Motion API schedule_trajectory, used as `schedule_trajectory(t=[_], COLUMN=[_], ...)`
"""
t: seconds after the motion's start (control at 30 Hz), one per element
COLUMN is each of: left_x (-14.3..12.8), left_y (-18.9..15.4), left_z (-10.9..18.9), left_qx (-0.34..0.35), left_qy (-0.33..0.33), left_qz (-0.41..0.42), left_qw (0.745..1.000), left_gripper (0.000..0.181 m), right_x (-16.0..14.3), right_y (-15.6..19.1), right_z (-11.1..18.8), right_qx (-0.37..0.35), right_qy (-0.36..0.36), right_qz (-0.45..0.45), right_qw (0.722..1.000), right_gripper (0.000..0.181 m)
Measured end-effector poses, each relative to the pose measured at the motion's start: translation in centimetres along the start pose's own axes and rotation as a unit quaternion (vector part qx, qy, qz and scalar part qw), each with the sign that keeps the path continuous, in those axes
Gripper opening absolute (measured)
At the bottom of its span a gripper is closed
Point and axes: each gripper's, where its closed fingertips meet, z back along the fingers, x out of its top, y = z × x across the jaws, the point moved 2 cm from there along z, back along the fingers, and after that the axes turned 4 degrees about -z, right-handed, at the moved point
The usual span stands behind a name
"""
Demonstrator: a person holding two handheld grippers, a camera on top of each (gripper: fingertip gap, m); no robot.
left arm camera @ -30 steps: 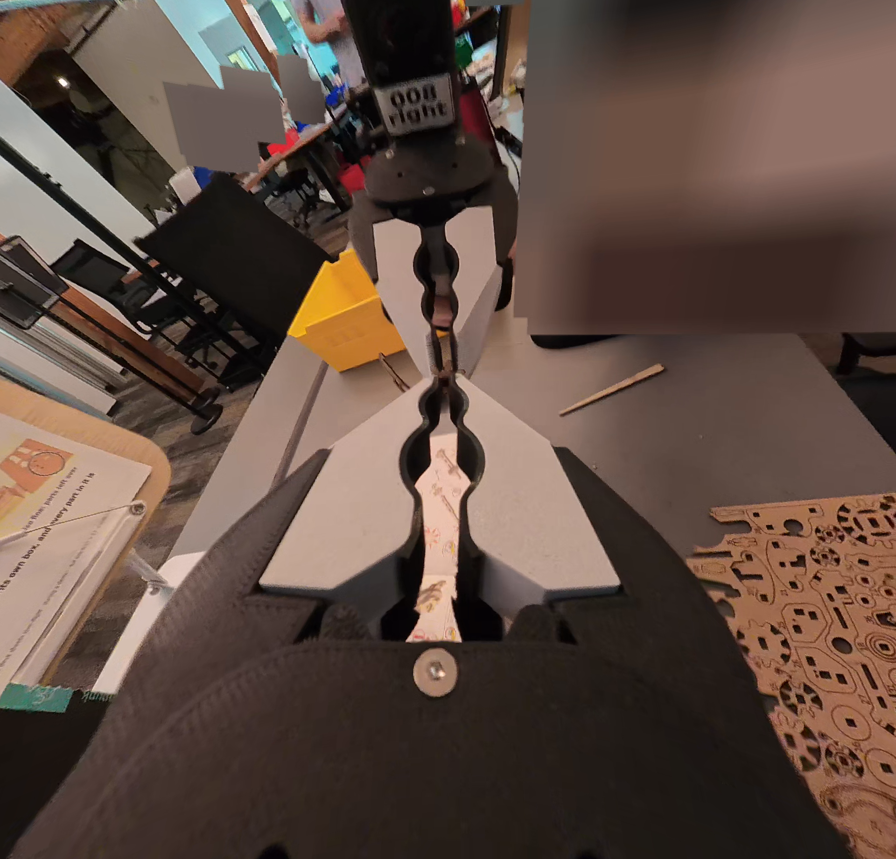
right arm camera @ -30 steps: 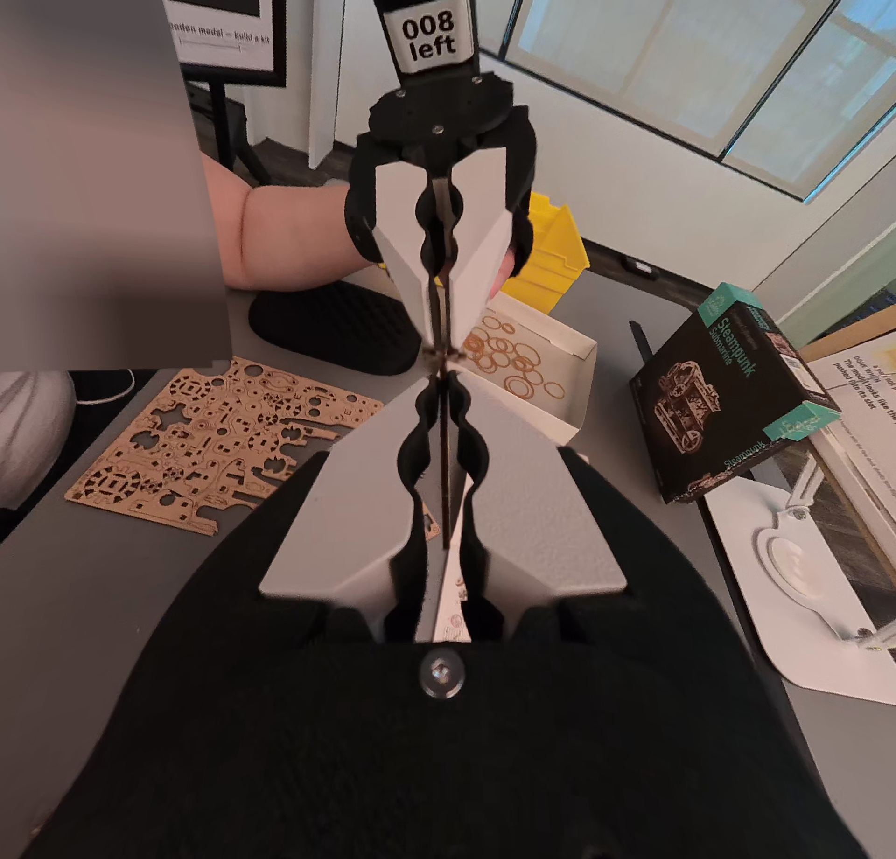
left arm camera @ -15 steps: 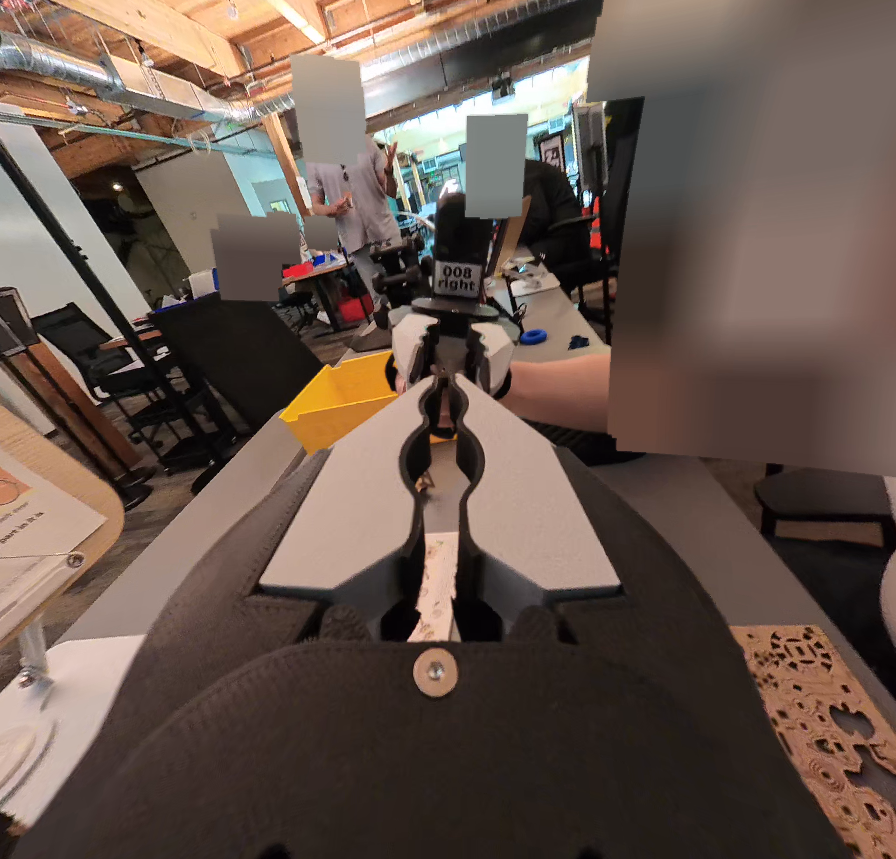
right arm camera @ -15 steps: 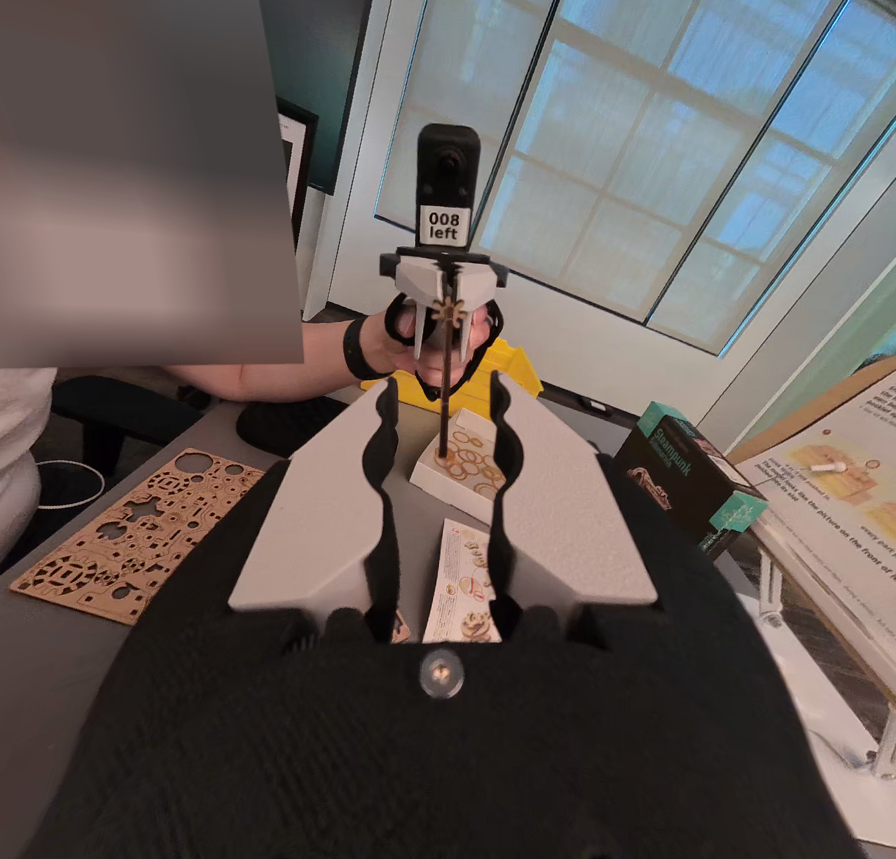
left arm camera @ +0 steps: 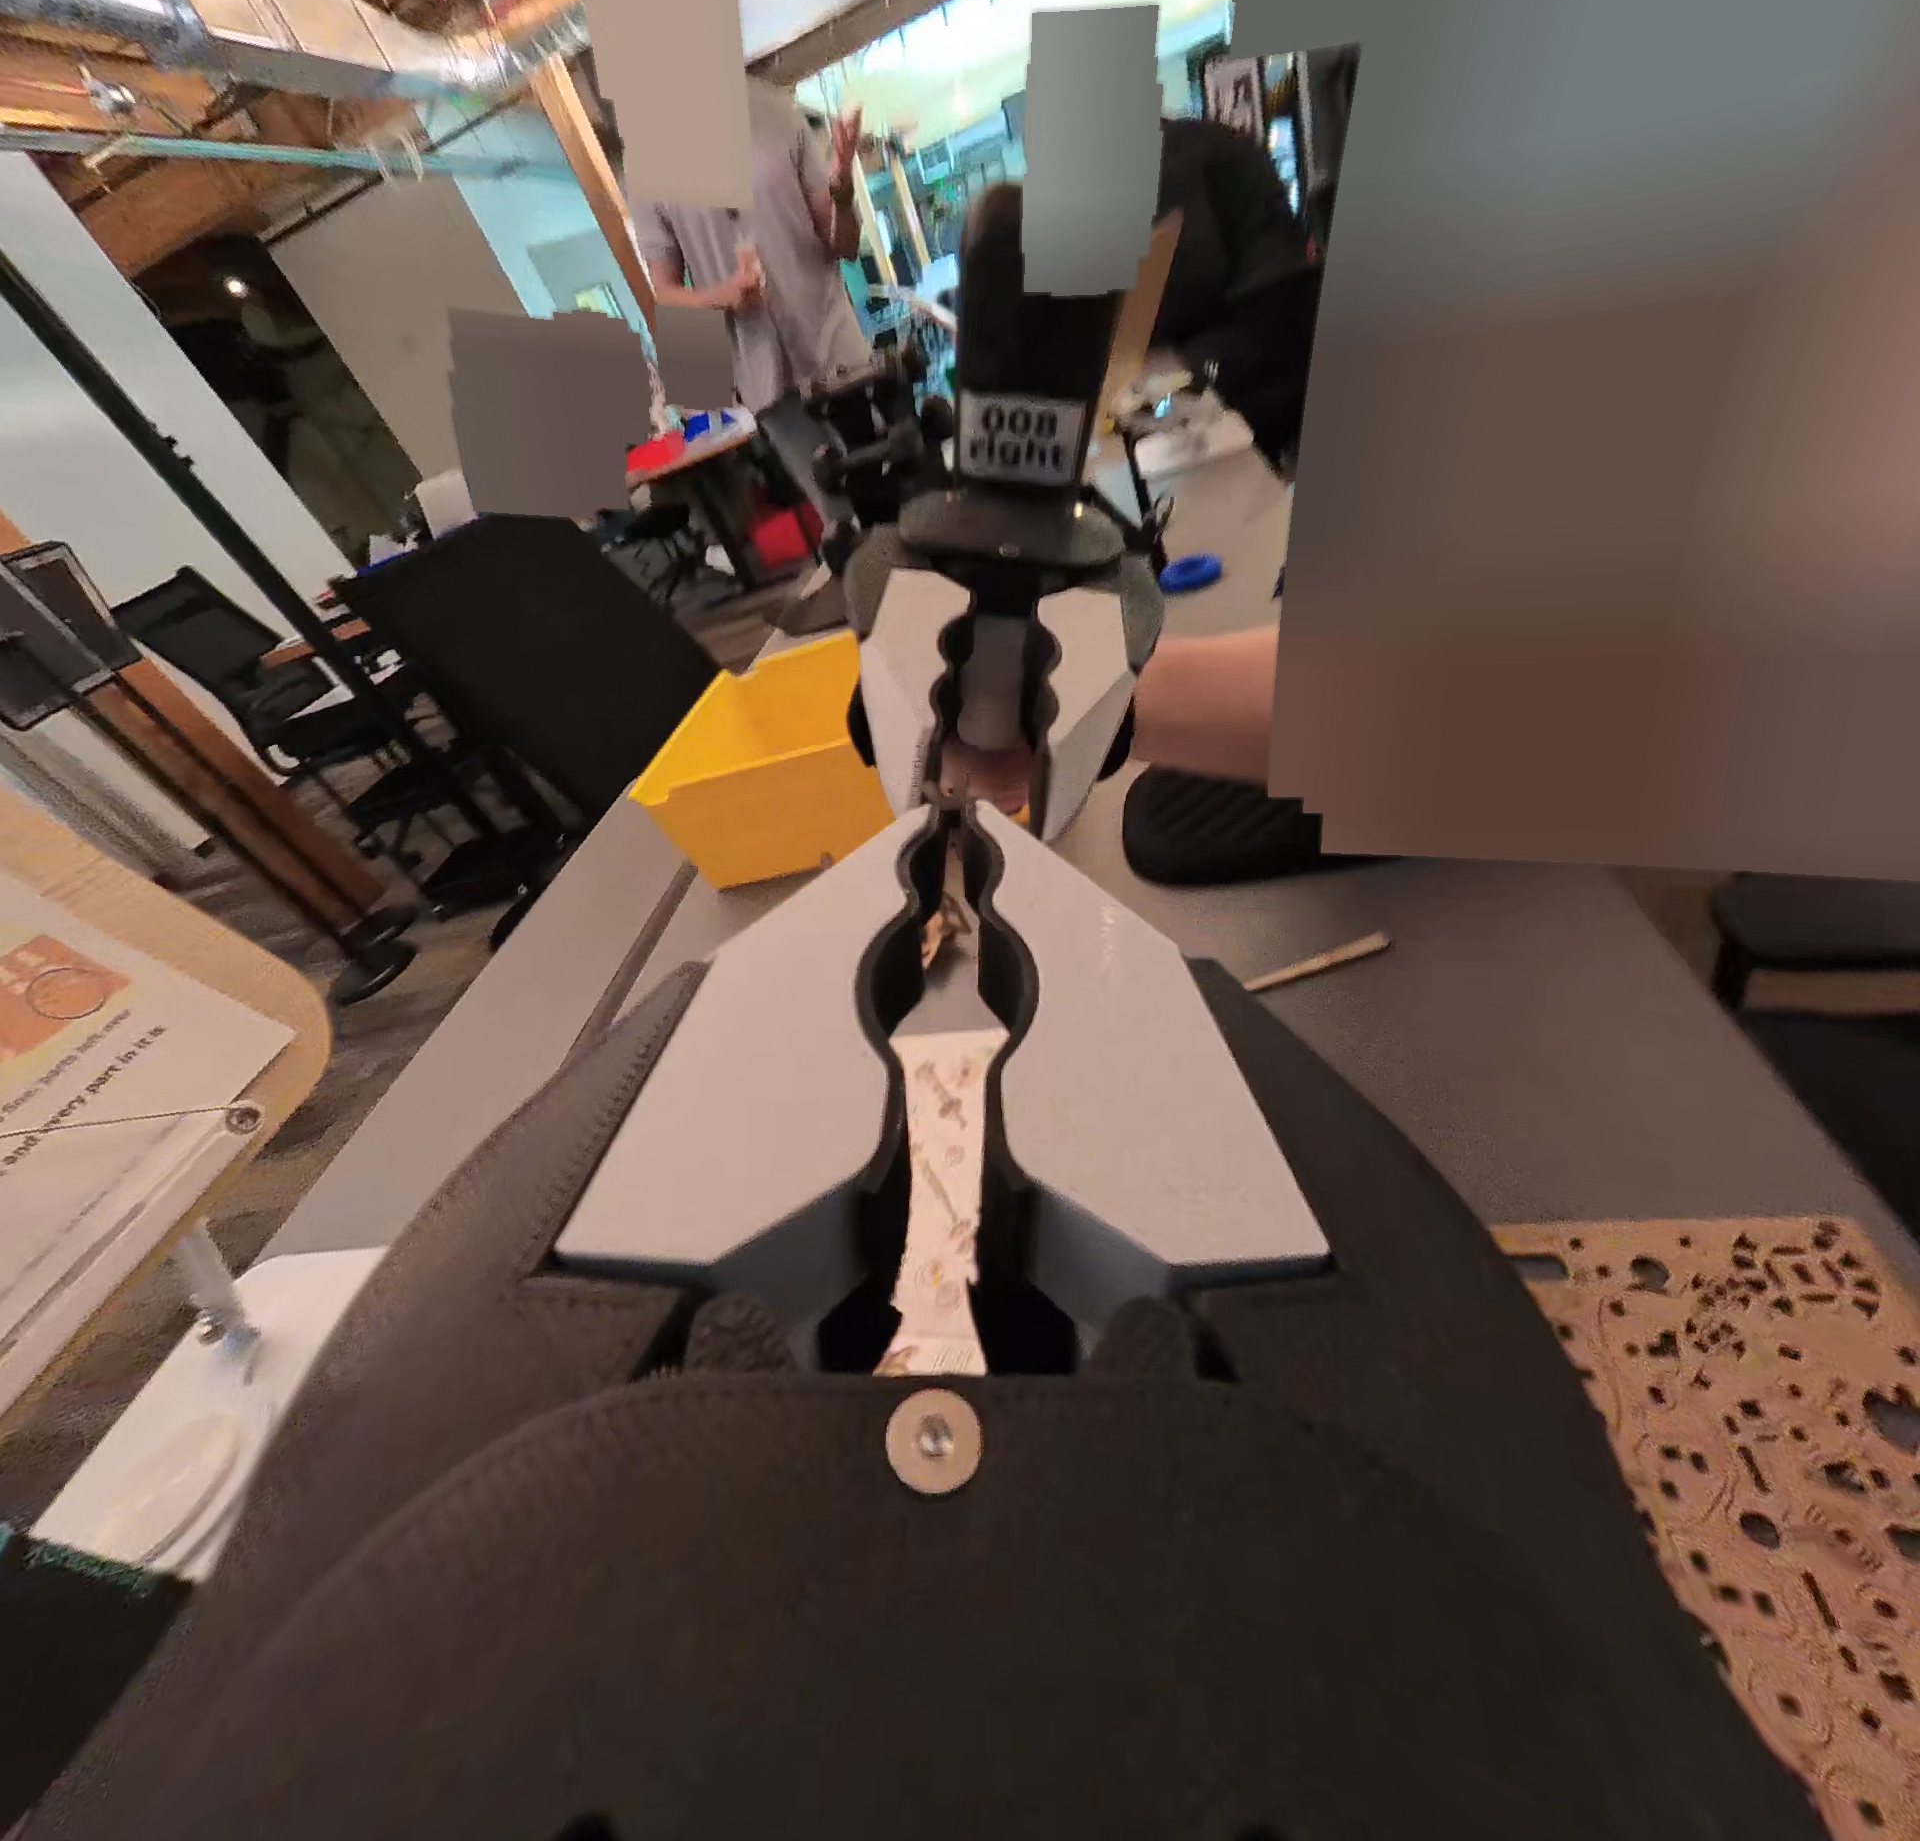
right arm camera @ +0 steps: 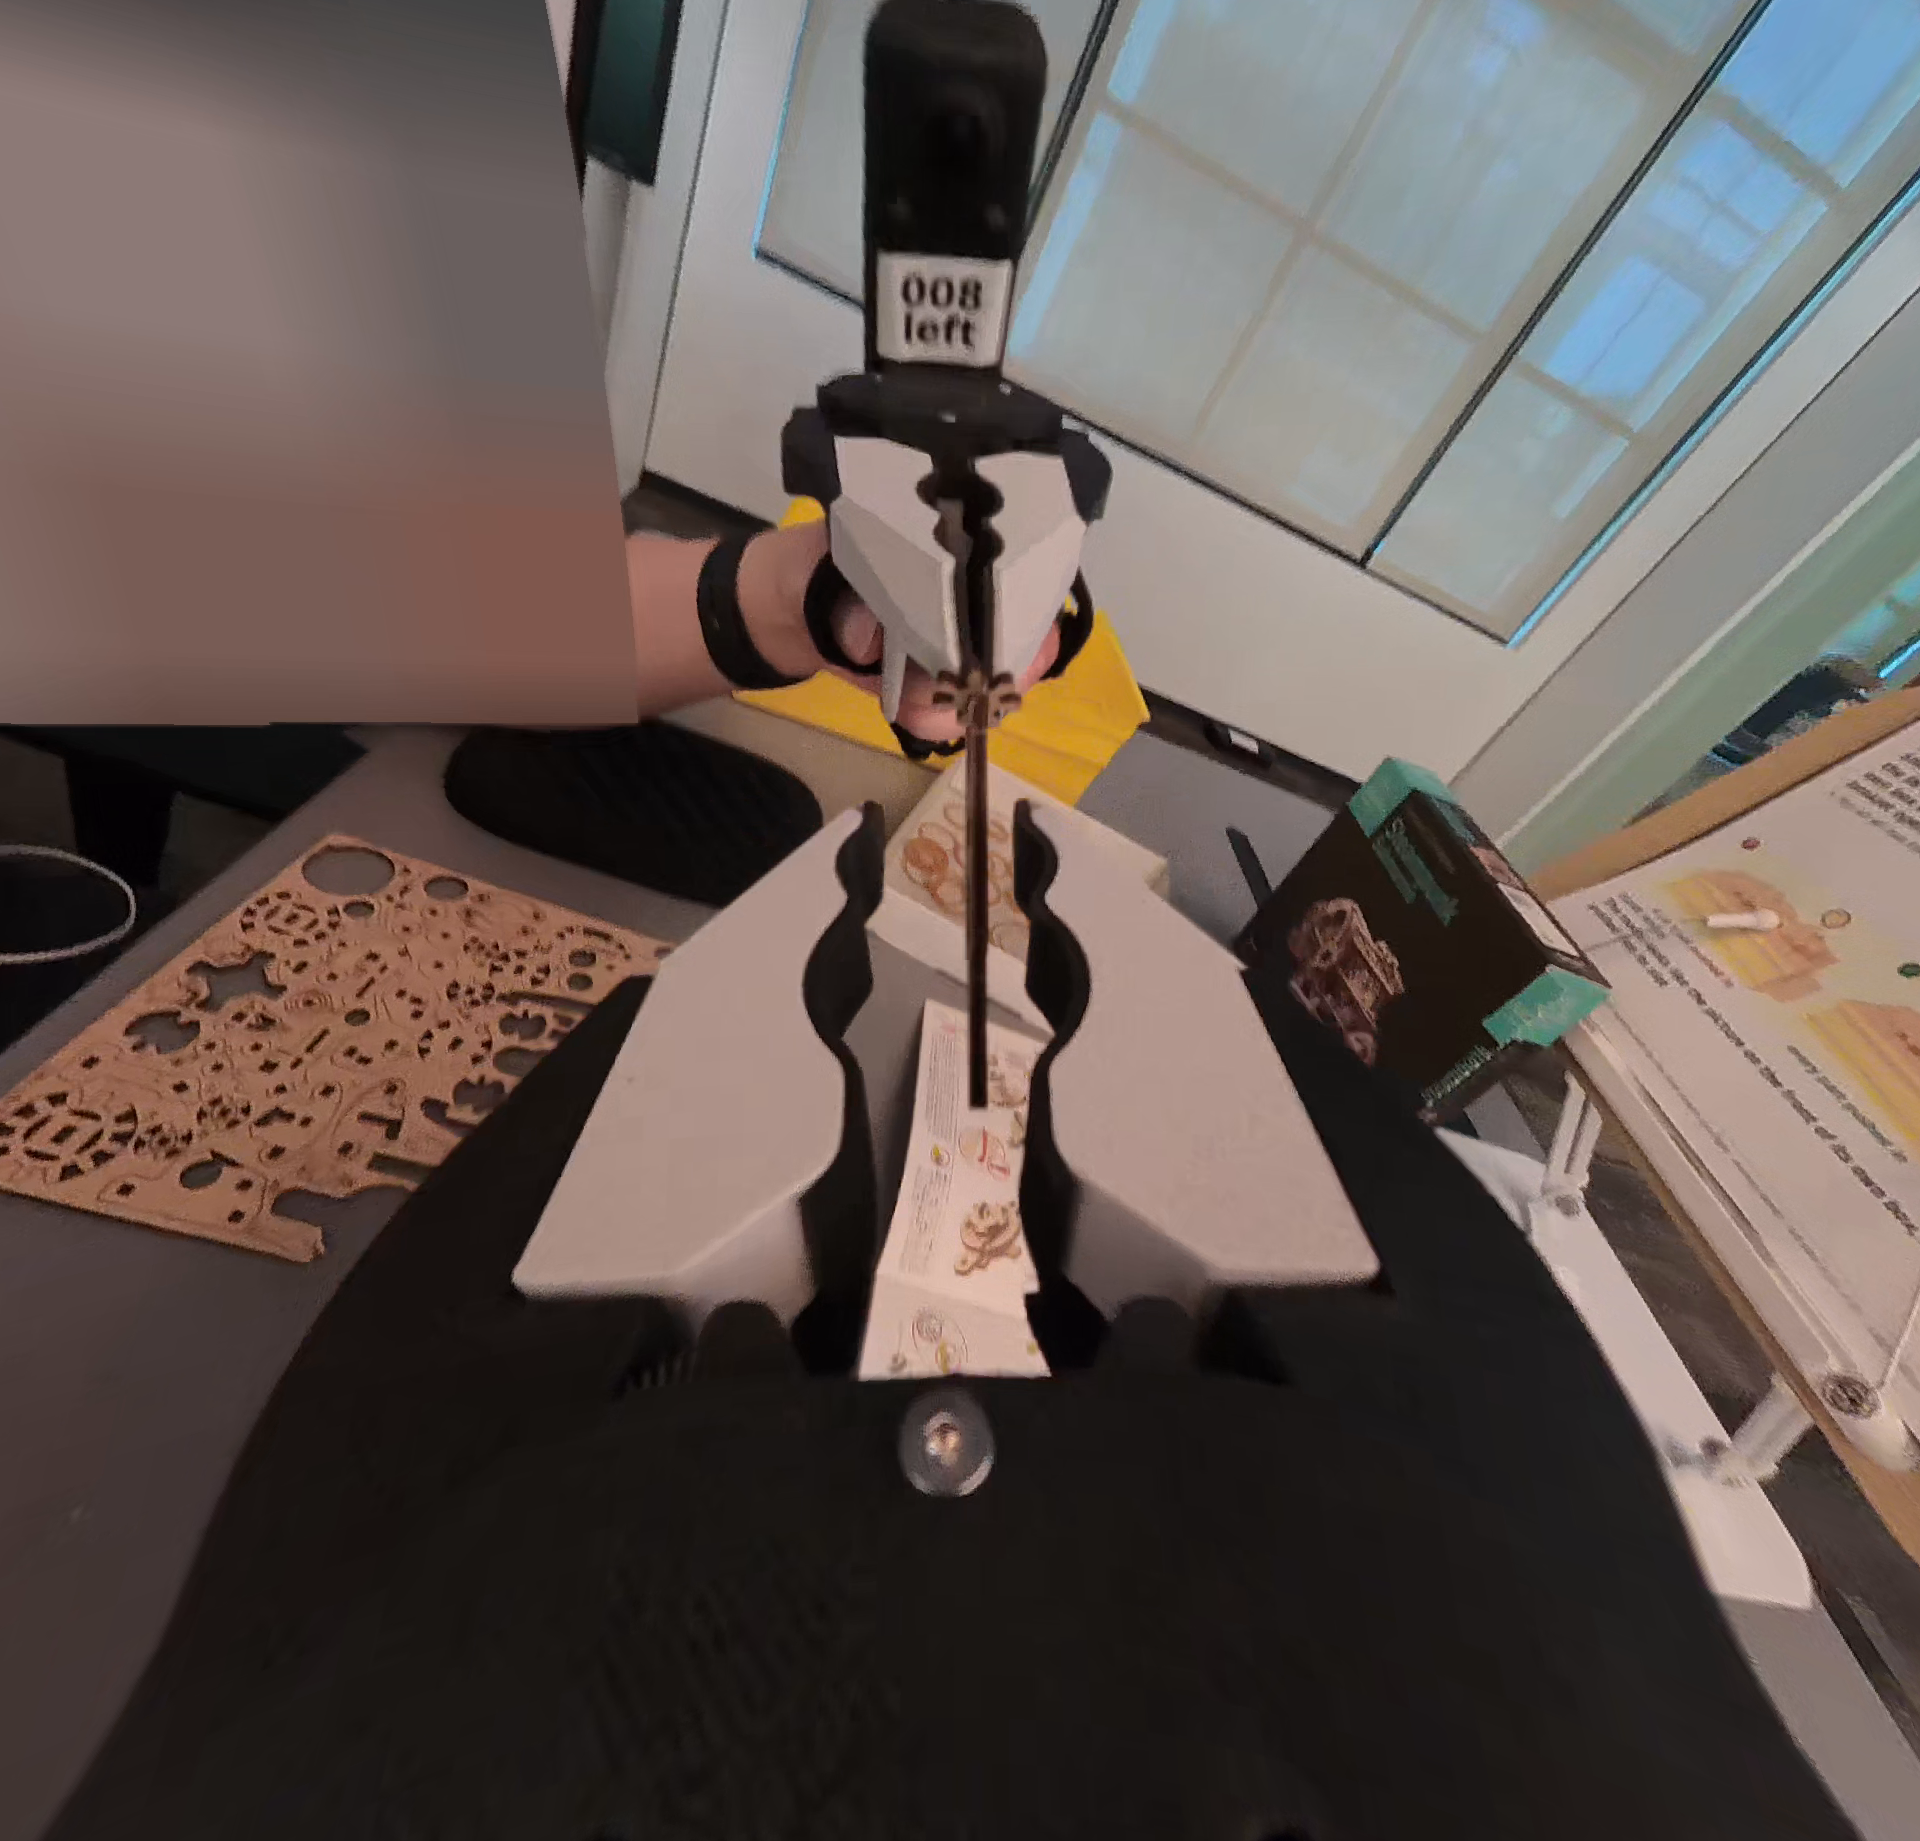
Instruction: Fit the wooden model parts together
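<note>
My left gripper [left arm camera: 951,823] is shut on a thin dark wooden rod [right arm camera: 975,908] with a small wooden gear [right arm camera: 966,695] at the fingertips. The gear also shows through the finger gap in the left wrist view [left arm camera: 940,934]. In the right wrist view the left gripper [right arm camera: 951,685] faces me, held above the table, and the rod reaches out from it. My right gripper [right arm camera: 943,820] is open and empty. The rod's free end lies between its spread fingers without touching them. The right gripper [left arm camera: 987,789] sits just beyond my left fingertips.
A cut-out wooden parts sheet [right arm camera: 291,1022] lies on the grey table [right arm camera: 156,1376]. Also there: a white box of rings [right arm camera: 1091,887], a folded leaflet [right arm camera: 966,1230], a black kit box [right arm camera: 1423,950], a yellow bin [left arm camera: 769,783], a loose stick [left arm camera: 1320,960], a black pad [right arm camera: 623,804] and an instruction board [right arm camera: 1766,1012]. Left and right tips are no more than a few centimetres apart.
A second ago both grippers met tip to tip, shut on the rod. My right gripper opened and drew back, leaving rod and gear in the left. Now the two are closer again.
</note>
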Motion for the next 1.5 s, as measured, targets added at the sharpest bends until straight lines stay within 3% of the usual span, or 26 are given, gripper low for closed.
schedule_trajectory(t=[0.13,0.2,0.4,0.57,0.73,0.93,1.07,1.27,1.5], left_x=[-0.6,-0.7,-0.9,-0.5,1.0,1.1,1.4,1.0,-0.4], left_y=[-0.7,-0.9,-1.2,-1.2,0.3,1.9,2.6,3.0,2.0], left_z=[-0.7,-0.8,-0.7,-0.4,0.0,0.3,0.8,0.8,-0.2], left_qx=[-0.006,-0.011,-0.009,-0.016,0.009,0.053,0.052,0.041,0.012], left_qy=[0.023,0.027,0.041,0.032,-0.031,-0.04,-0.068,-0.073,-0.026], left_qz=[-0.018,-0.023,-0.058,-0.043,0.028,0.064,0.115,0.16,0.166], left_qw=[1.0,0.999,0.997,0.998,0.999,0.996,0.99,0.984,0.986], left_gripper=[0.0,0.0,0.0,0.011,0.013,0.011,0.008,0.006,0.004], right_x=[-1.1,-1.3,-1.3,-0.9,0.5,0.9,0.8,0.4,-0.8], right_y=[0.3,0.4,0.5,0.5,-0.6,-1.6,-1.4,-1.2,-1.1], right_z=[-0.7,-0.7,-0.6,-0.5,0.0,-0.7,-1.2,-1.5,-1.6], right_qx=[0.0,0.0,0.01,0.008,0.05,0.085,0.096,0.089,0.076], right_qy=[0.044,0.051,0.061,0.048,-0.04,-0.097,-0.106,-0.09,-0.041], right_qz=[0.008,0.01,-0.004,-0.01,-0.18,-0.382,-0.44,-0.446,-0.412], right_qw=[0.999,0.999,0.998,0.999,0.981,0.915,0.886,0.886,0.907], right_gripper=[0.017,0.001,0.0,0.001,0.001,0.0,0.0,0.0,0.0])
